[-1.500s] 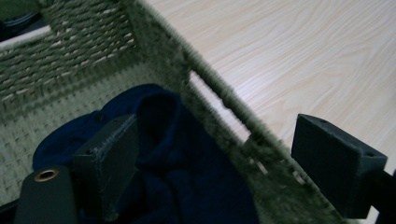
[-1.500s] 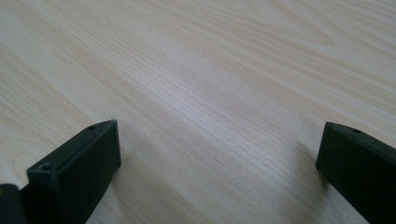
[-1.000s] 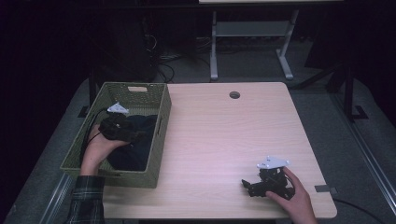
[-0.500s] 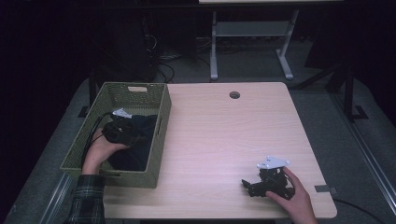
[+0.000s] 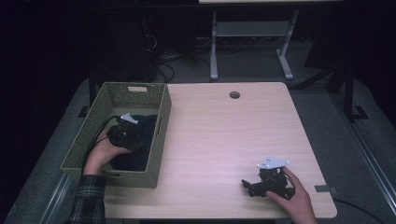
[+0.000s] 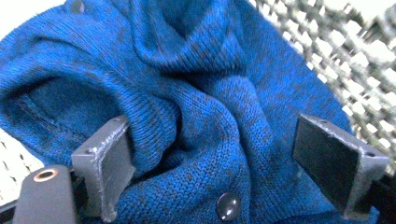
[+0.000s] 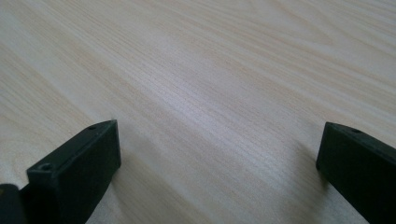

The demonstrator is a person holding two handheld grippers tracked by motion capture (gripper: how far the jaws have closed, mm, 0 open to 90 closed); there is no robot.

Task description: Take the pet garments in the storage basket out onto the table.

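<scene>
A blue knit garment (image 6: 196, 70) with a dark button (image 6: 228, 206) lies bunched in a woven olive basket (image 5: 161, 116) at the table's left. My left gripper (image 5: 122, 133) is down inside the basket. It is open, and its jaws straddle a raised fold of the knit (image 6: 210, 126). The left jaw presses against the cloth. My right gripper (image 5: 250, 185) rests low on the bare wooden table (image 7: 210, 70) near the front right. It is open, with nothing between its fingers (image 7: 219, 126).
The basket's wicker wall (image 6: 327, 56) rises close behind the garment. A round cable hole (image 5: 234, 94) sits near the table's far edge. Beyond the table stands a white metal frame (image 5: 252, 42). A grey tape patch (image 5: 324, 188) marks the front right corner.
My left gripper has shifted slightly toward the near side of the basket and settled into the garment. The right gripper has stayed in place.
</scene>
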